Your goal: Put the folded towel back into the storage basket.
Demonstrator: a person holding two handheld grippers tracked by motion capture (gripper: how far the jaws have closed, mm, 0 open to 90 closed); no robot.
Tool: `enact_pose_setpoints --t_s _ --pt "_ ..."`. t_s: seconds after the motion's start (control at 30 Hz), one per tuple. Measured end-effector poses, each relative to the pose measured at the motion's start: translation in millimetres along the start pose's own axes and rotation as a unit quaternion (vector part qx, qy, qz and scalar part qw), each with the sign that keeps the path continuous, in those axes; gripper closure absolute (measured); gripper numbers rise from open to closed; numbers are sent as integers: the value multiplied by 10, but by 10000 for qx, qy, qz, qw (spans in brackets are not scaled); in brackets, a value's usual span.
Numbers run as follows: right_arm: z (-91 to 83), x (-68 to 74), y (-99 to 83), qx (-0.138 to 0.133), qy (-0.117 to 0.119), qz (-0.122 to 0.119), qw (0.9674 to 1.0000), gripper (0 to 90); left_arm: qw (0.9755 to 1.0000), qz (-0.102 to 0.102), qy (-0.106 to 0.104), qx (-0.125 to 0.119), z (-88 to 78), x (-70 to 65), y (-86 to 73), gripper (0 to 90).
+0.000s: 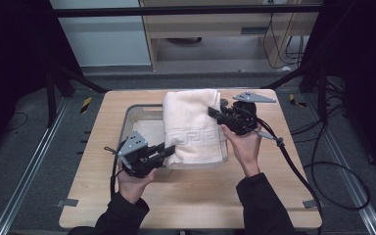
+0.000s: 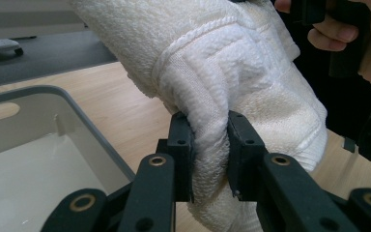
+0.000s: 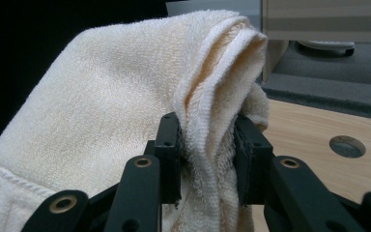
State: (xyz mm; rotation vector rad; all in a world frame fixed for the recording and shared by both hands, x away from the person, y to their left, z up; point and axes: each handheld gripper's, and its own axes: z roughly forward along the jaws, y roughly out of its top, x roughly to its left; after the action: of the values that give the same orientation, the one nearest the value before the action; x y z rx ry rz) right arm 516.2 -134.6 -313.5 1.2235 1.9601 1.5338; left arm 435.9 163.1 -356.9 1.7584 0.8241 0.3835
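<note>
A cream folded towel (image 1: 193,125) with a woven key-pattern band hangs over the right part of a clear plastic bin (image 1: 136,111) on the wooden table. My left gripper (image 1: 169,149) is shut on the towel's near left corner; in the left gripper view the terry cloth (image 2: 212,145) is pinched between the black pads. My right gripper (image 1: 214,113) is shut on the towel's far right edge, where folded layers (image 3: 207,140) bunch between its jaws. Both hands hold the towel lifted off the table.
The wooden table (image 1: 191,191) has bare room in front of the bin. A round hole (image 3: 347,146) sits in the tabletop near the right gripper. Cables (image 1: 293,166) trail off the right side. Metal frame rails and a dark floor surround the table.
</note>
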Motion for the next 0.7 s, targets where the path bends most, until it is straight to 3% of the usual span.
enact_pose_setpoints --t_s 0.7 --pt "359 299 147 -38 106 -142 9998 679 9991 -172 351 -158 -257 287 -17 740"
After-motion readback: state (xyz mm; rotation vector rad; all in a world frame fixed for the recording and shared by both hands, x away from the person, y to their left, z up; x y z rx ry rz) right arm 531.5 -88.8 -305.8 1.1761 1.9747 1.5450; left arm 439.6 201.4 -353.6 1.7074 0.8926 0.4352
